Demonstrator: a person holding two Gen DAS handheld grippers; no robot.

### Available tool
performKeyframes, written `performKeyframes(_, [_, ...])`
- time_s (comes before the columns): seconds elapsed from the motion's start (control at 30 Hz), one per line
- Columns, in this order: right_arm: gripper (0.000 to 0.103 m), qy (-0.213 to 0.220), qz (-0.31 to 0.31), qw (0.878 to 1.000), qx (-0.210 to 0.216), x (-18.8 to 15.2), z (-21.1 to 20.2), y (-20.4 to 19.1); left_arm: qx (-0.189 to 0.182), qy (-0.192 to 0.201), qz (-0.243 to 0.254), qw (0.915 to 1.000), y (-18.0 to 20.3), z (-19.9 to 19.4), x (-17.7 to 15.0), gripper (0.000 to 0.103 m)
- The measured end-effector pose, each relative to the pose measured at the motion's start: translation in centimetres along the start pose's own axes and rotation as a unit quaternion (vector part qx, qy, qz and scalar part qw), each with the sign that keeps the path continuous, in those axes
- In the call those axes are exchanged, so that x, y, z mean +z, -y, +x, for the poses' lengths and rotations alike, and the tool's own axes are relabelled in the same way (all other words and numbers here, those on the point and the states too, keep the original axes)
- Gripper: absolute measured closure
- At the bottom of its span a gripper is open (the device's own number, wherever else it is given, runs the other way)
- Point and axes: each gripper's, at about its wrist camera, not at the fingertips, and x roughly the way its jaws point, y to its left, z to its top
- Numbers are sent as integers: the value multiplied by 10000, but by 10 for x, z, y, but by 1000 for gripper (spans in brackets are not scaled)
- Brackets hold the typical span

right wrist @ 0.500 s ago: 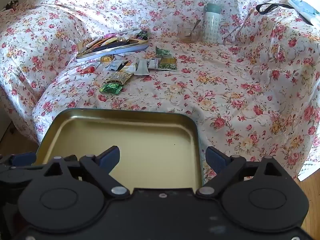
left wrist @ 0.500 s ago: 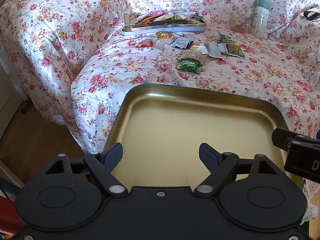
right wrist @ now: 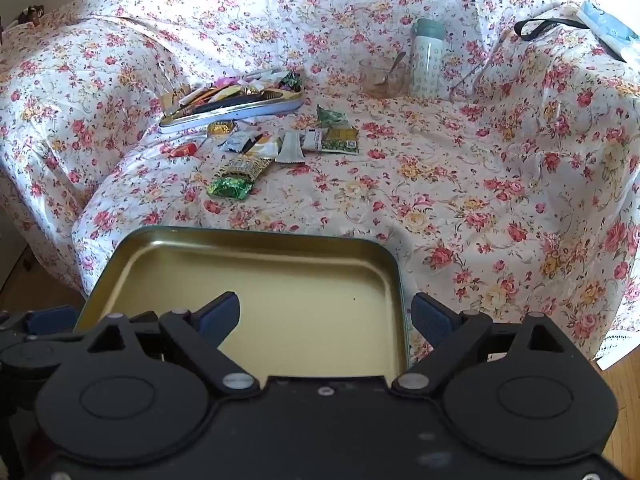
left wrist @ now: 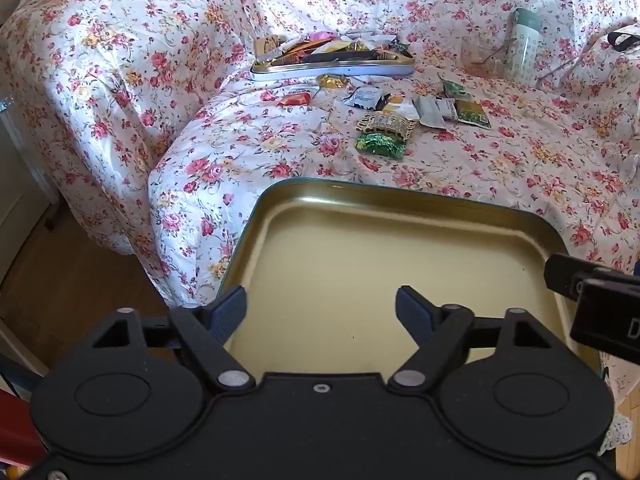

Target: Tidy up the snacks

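An empty gold tin tray [left wrist: 400, 204] lies at the near edge of the floral-covered sofa. My left gripper [left wrist: 320, 308] hangs open over the tray's near left part, nothing between its fingers. My right gripper [right wrist: 326, 314] is open too, straddling the right wall of the tray [right wrist: 256, 236], with one finger inside and one outside. Farther back, loose snacks lie on the cloth: a green foil pack [left wrist: 380, 144], a gold bar [left wrist: 386, 123], a red candy [left wrist: 294, 99] and a white sachet [left wrist: 362, 96]. Behind them a second tin [left wrist: 332, 69] is heaped with snacks.
A glass cup with a spoon [right wrist: 382, 76] and a pale green bottle [right wrist: 428, 60] stand at the back of the seat. A black strap [right wrist: 548, 24] lies on the right armrest. Wooden floor [left wrist: 60, 280] shows to the left, below the sofa edge.
Both views have shifted a little, so the tray and snacks sit slightly lower in the frames. Both grippers remain open and nothing has been picked up.
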Motion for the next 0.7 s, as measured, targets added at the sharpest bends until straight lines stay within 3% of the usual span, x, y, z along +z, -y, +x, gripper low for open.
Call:
performKeyframes(0.07, [6, 39, 5, 10000, 10, 0, -1, 1, -44, -30, 67, 10000, -15, 3, 1, 32])
performKeyframes(0.47, [6, 179, 17, 9998, -4, -3, -5, 2, -126, 68, 78, 9999, -15, -1, 0, 32])
performKeyframes(0.7, [10, 154, 9, 9999, 50, -4, -5, 2, 11, 179, 104, 9998, -13, -4, -1, 33])
